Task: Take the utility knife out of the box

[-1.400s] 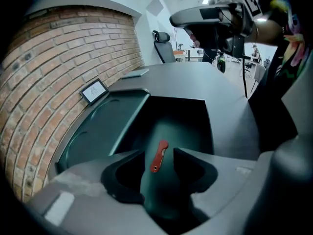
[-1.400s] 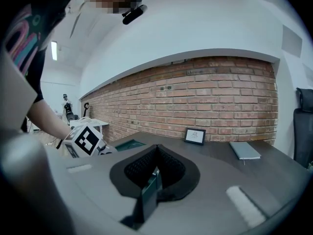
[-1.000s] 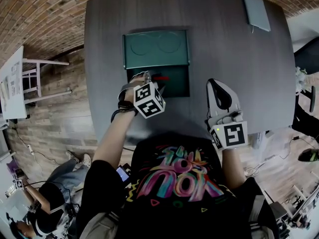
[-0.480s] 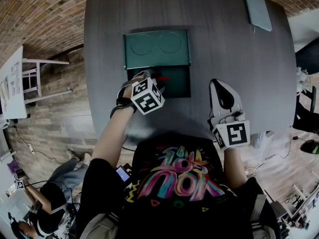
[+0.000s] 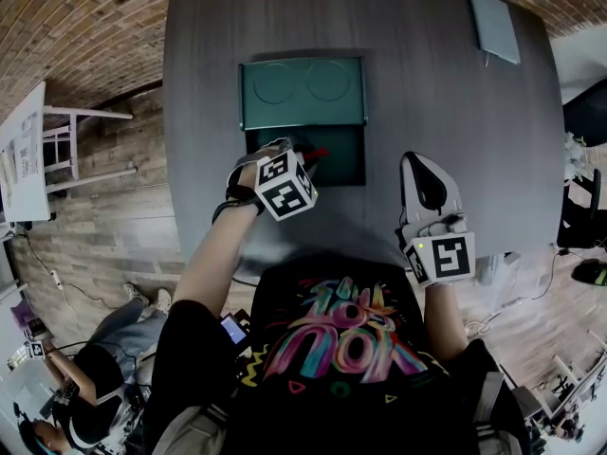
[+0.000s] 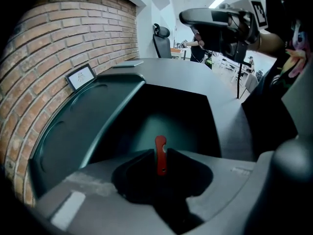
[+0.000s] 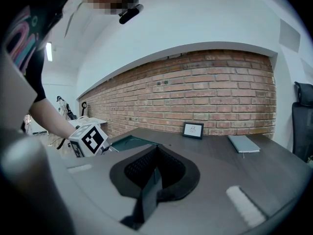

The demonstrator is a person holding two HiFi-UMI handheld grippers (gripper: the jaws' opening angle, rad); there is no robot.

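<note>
Left claw (image 6: 160, 169), tipped steeply into the open green box (image 5: 353, 167) on the bench (image 5: 436, 83), has just been closing and now pinches the red utility knife (image 6: 160, 153), long axis running straight out from the claw, nothing else visible inside; right claw (image 7: 155, 174) sits clenched, empty, well apart.

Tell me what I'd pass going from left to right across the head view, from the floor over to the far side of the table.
From the left: white furniture on the floor → open green box → right claw → grey notebook.
</note>
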